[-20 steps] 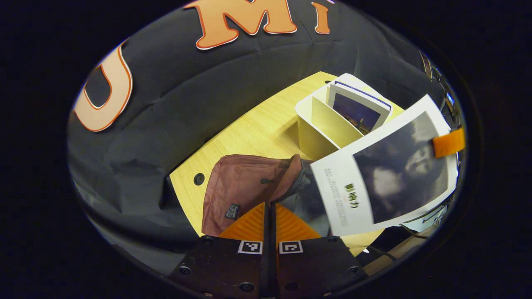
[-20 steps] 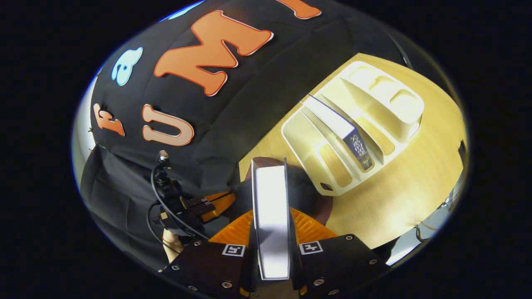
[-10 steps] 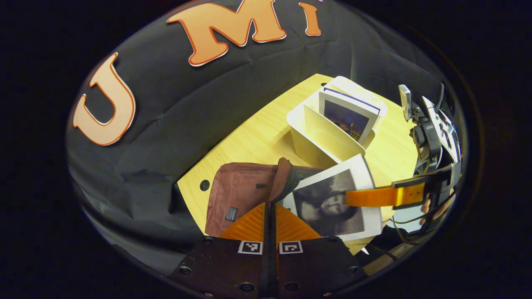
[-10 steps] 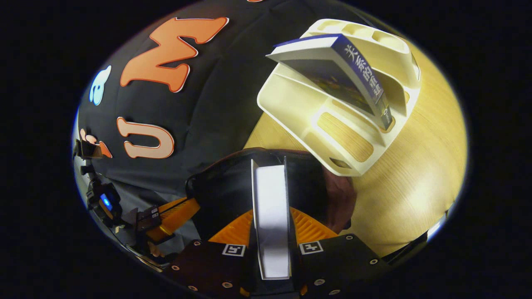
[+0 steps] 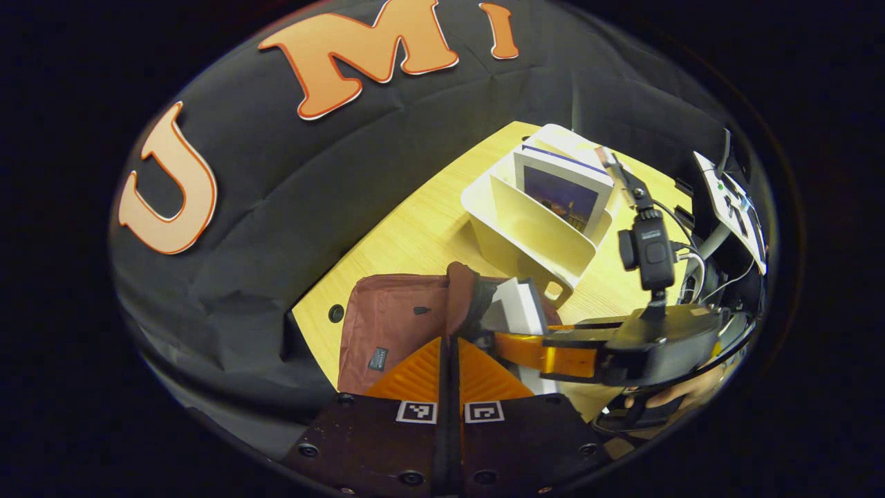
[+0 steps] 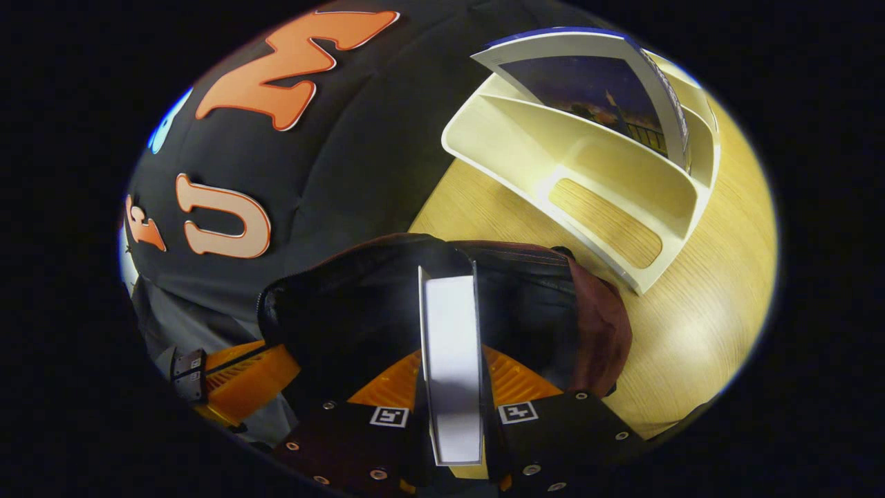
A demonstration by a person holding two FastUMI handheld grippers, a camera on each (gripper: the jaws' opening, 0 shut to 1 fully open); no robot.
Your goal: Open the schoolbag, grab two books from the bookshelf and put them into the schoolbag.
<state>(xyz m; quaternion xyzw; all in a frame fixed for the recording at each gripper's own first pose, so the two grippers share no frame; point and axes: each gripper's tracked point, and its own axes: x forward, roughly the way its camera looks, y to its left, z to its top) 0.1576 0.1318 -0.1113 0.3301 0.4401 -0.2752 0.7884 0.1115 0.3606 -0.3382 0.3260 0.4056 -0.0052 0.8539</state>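
With the schoolbag (image 6: 387, 290) open | right gripper (image 6: 453, 377) pinching first book (image 6: 451, 360) into its mouth | left gripper (image 5: 448, 360) pressed together at flap | second book (image 5: 560, 197) waits in far shelf (image 5: 525, 235)

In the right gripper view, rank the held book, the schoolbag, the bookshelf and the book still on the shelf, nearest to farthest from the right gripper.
1. Held book, in its jaws.
2. Schoolbag, just below.
3. Bookshelf, beyond, right.
4. Shelved book, at the shelf's far side.
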